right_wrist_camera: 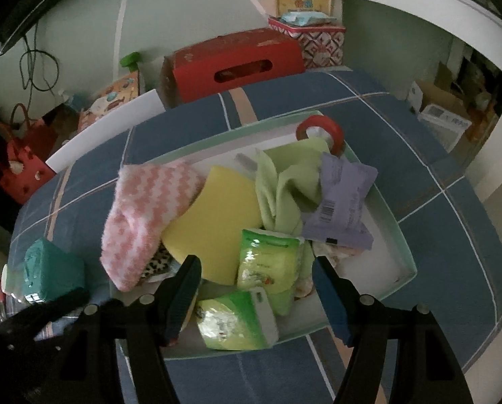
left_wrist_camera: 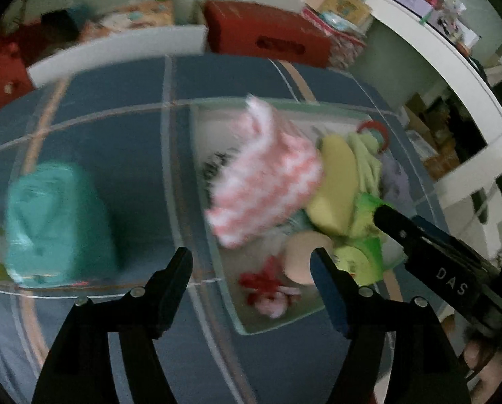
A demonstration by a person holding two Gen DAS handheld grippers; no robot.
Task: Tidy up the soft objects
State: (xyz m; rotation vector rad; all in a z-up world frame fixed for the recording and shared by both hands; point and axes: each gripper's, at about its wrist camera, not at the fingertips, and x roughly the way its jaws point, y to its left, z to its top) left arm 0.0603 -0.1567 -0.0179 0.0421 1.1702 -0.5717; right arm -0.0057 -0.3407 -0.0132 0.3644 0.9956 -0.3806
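A mint-rimmed white tray (right_wrist_camera: 399,229) on the blue checked bedcover holds a pink-and-white fuzzy sock (right_wrist_camera: 146,215), a yellow sponge (right_wrist_camera: 217,222), a light green cloth (right_wrist_camera: 284,181), a purple packet (right_wrist_camera: 341,202), a red tape roll (right_wrist_camera: 321,128) and two green tissue packs (right_wrist_camera: 267,262). My right gripper (right_wrist_camera: 256,269) hangs open over the green packs without touching them. My left gripper (left_wrist_camera: 252,262) is open and empty above the tray's (left_wrist_camera: 217,262) near left edge, just below the sock (left_wrist_camera: 264,175). A teal pack (left_wrist_camera: 59,222) lies on the bedcover left of the tray.
A red cardboard box (right_wrist_camera: 234,64) and patterned boxes (right_wrist_camera: 318,40) stand behind the bed. A white board (right_wrist_camera: 109,124) lines the far edge, with a red bag (right_wrist_camera: 22,168) beyond it. A white shelf unit (left_wrist_camera: 453,77) is on the right.
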